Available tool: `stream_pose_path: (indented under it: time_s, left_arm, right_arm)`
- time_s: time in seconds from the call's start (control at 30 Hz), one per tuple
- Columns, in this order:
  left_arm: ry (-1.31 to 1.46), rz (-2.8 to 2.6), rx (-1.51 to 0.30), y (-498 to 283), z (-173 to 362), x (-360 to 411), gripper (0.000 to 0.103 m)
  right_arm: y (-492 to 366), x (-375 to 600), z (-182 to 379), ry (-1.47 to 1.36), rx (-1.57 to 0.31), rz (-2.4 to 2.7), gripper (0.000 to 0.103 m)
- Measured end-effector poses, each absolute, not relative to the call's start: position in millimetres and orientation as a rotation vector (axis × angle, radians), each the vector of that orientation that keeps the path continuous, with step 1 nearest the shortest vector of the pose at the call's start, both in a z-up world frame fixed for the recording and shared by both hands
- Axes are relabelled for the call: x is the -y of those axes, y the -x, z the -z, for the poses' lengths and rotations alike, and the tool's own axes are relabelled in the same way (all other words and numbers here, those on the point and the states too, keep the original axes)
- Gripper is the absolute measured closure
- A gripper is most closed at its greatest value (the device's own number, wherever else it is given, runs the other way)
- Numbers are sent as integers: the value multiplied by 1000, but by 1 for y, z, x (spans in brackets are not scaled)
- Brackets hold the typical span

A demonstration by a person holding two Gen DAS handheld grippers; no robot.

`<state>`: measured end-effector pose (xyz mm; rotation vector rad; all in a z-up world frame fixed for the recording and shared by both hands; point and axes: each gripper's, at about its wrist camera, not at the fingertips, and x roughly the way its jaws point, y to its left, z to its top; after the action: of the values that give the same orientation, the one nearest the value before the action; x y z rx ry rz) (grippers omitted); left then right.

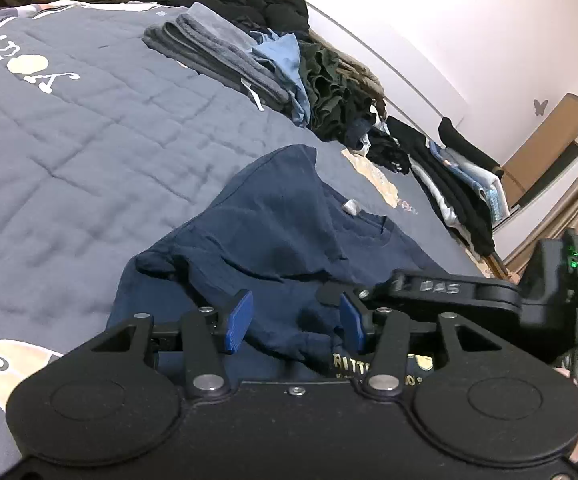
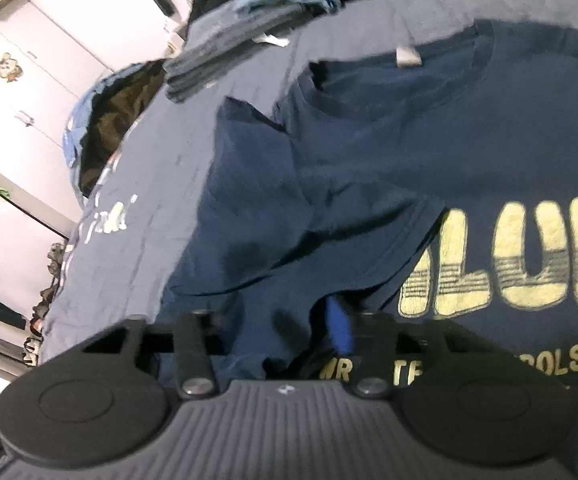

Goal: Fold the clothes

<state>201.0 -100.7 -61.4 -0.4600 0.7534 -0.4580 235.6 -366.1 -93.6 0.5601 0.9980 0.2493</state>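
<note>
Left gripper (image 1: 296, 322) fingers stood apart over the navy T-shirt (image 1: 289, 216); right gripper (image 2: 321, 332) fingers pinched its folded sleeve, a thin bite likely to slip.

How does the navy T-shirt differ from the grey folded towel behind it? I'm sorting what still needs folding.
The navy cotton T-shirt with cream lettering lies rumpled, one sleeve flipped over; the grey folded towel sits in neat, even layers. The T-shirt is close to both tongs; the towel lies farther back, against the pile of dark clothes. The T-shirt is printed, the towel plain. Both rest on the blue quilted bedspread.
</note>
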Motion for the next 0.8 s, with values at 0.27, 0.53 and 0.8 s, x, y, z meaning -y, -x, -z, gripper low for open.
stream_pose_path:
  time_s: [0.27, 0.53, 0.8]
  left_arm:
    - [200, 519, -725, -187, 59, 135, 54]
    - [-167, 524, -605, -159, 75, 188, 52]
    - [-273, 502, -596, -157, 93, 195, 86]
  right_arm:
    - [-215, 381, 81, -626, -934, -227, 102]
    - [-207, 378, 82, -607, -979, -223, 102]
    - [-206, 379, 87, -608, -995, -210, 102]
